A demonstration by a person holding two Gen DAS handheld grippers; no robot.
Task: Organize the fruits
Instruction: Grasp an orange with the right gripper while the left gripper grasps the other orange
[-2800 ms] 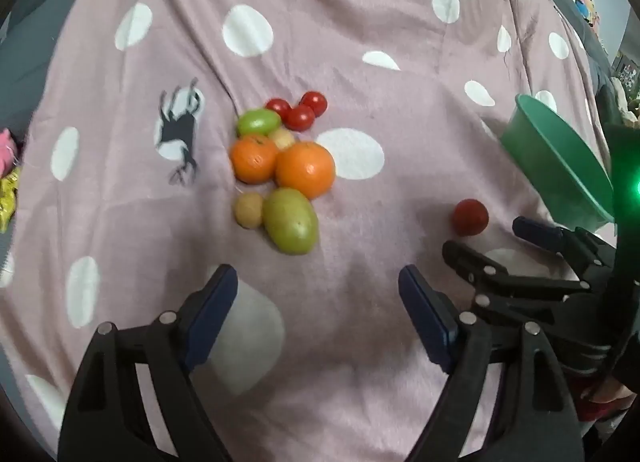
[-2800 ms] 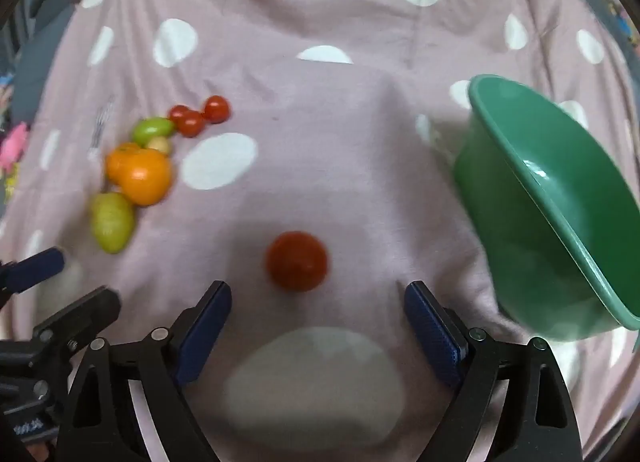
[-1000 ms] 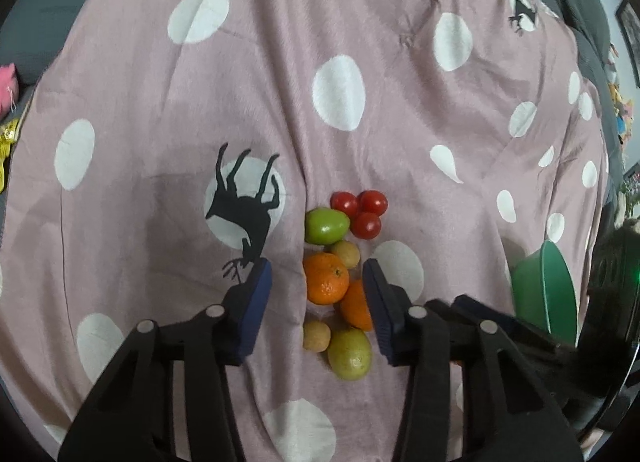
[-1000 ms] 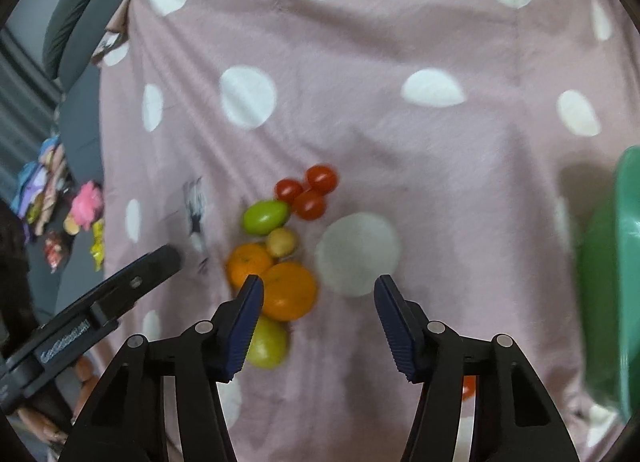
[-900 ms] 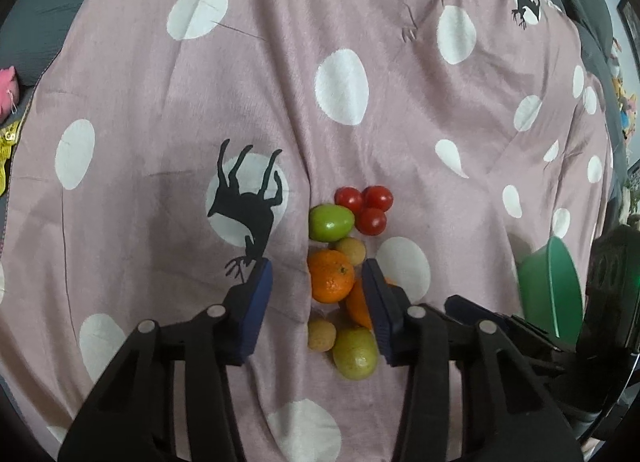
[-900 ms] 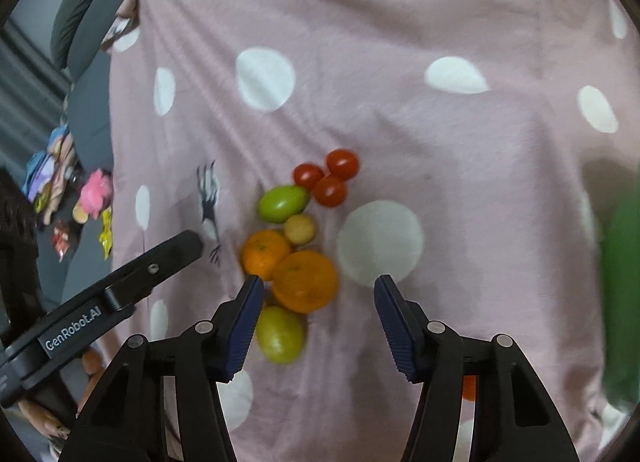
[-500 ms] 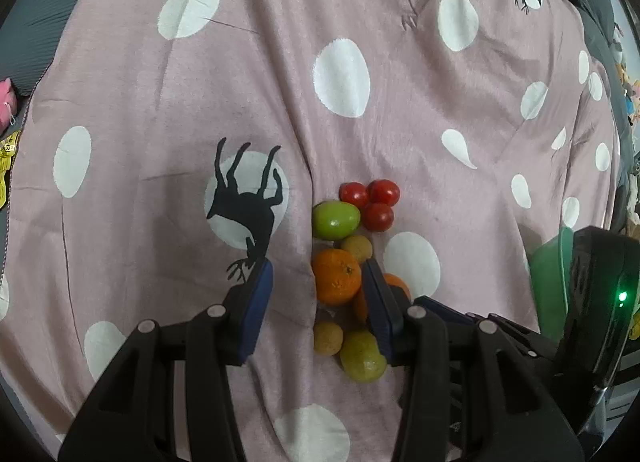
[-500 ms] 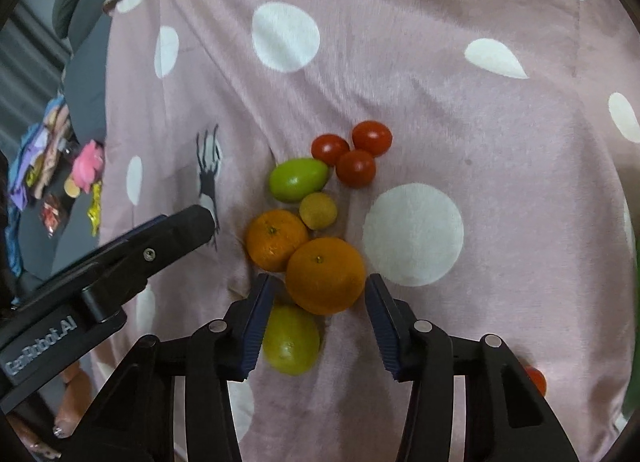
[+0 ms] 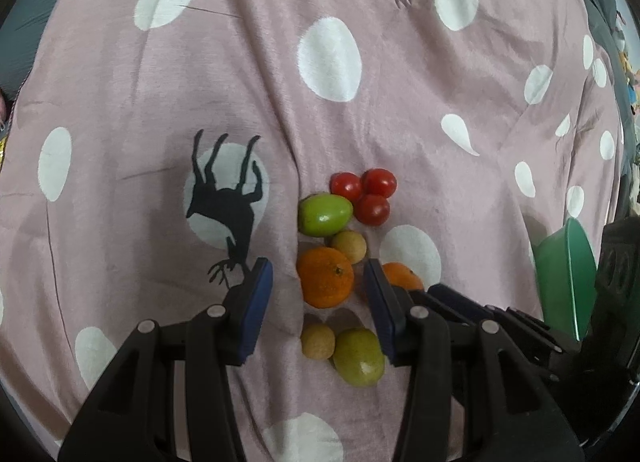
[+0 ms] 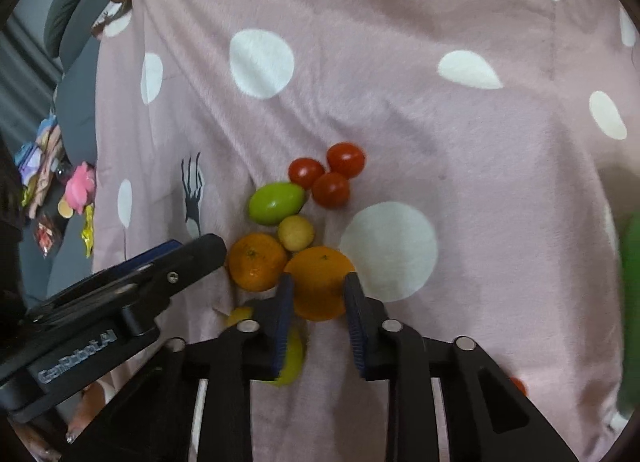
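Note:
A cluster of fruit lies on a pink polka-dot blanket (image 9: 360,101). My right gripper (image 10: 318,290) has its jaws closed against both sides of a large orange (image 10: 320,278). My left gripper (image 9: 318,282) is open, its jaws on either side of a smaller orange (image 9: 325,277), apart from it. Three red tomatoes (image 9: 366,191), a green fruit (image 9: 325,215) and a small yellow fruit (image 9: 349,246) lie beyond. Another small yellow fruit (image 9: 318,341) and a yellow-green fruit (image 9: 359,356) lie nearer. The green bowl (image 9: 566,278) stands at the right.
A lone red tomato (image 10: 518,386) lies low on the right in the right wrist view. Toys and wrappers (image 10: 60,197) lie off the blanket's left edge. Grey cushions (image 10: 72,13) border the far left. The blanket (image 10: 400,61) spreads beyond the fruit.
Both grippers rose from near the lone tomato and bowl, then came in over the fruit cluster. The right jaws narrowed and closed on the large orange. The left jaws narrowed around the smaller orange.

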